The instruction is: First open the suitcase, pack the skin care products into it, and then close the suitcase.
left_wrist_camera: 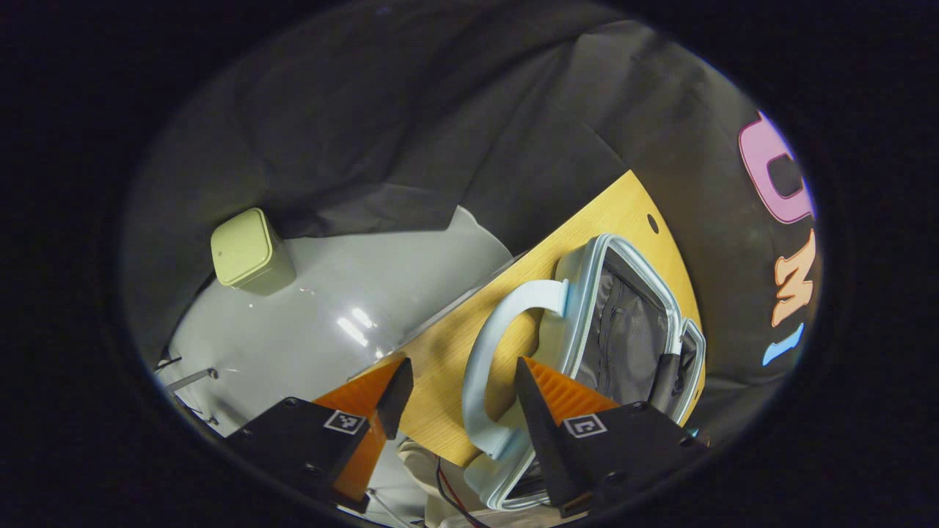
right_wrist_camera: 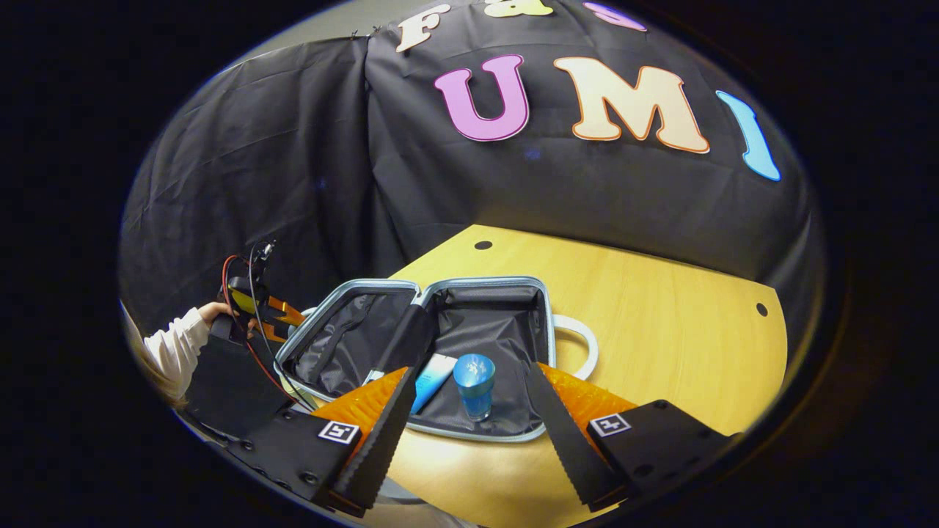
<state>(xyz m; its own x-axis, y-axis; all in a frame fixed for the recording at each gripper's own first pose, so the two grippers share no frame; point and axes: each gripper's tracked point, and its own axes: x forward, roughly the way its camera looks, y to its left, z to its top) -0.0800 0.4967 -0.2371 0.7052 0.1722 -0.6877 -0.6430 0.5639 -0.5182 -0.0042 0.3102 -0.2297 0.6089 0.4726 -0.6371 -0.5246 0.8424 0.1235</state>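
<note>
A light blue suitcase (right_wrist_camera: 546,323) lies open on the wooden table (right_wrist_camera: 660,330), both dark-lined halves facing up. In its right half stand a blue bottle (right_wrist_camera: 475,381) and, beside it on the left, a pale blue tube (right_wrist_camera: 434,375). My right gripper (right_wrist_camera: 468,370) hovers open just in front of that half, with nothing between its fingers. In the left gripper view the suitcase (left_wrist_camera: 583,293) appears from its side, with its looped handle (left_wrist_camera: 499,330) toward me. My left gripper (left_wrist_camera: 458,396) is open, its right finger close to the handle. A hand in a white sleeve (right_wrist_camera: 176,345) holds the left gripper (right_wrist_camera: 268,312).
A pale green bin (left_wrist_camera: 249,253) stands on the grey floor (left_wrist_camera: 352,293) beyond the table's edge. A second white handle (right_wrist_camera: 579,341) sticks out on the suitcase's right side. Bare tabletop stretches to the right of the case.
</note>
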